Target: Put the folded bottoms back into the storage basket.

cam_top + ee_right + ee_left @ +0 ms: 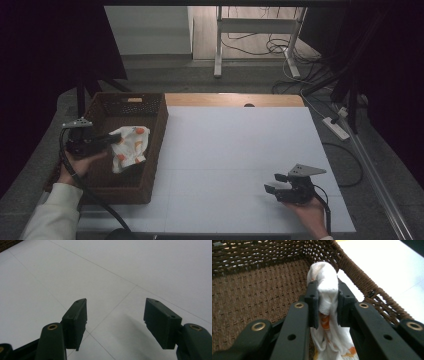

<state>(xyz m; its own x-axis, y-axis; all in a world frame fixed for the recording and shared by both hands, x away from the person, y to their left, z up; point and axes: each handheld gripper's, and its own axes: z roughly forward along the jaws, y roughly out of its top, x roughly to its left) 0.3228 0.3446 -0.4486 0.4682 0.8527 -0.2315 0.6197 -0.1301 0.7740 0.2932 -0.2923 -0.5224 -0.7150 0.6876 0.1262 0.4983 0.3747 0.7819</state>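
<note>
Our left hand-held gripper [325, 305] pinching the white-and-orange cloth [129, 146] inside the wicker basket [159, 131], our right hand-held gripper [278, 183] spread, well right of it on the desk [235, 150]

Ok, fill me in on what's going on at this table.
A person works at a white table with a gripping tool in each hand. The left tool is shut on a white cloth with orange spots and holds it inside a brown wicker basket at the table's left side. The cloth hangs bunched between the jaws over the basket floor. The right tool sits open and holds nothing, low over the bare tabletop near the right front.
</note>
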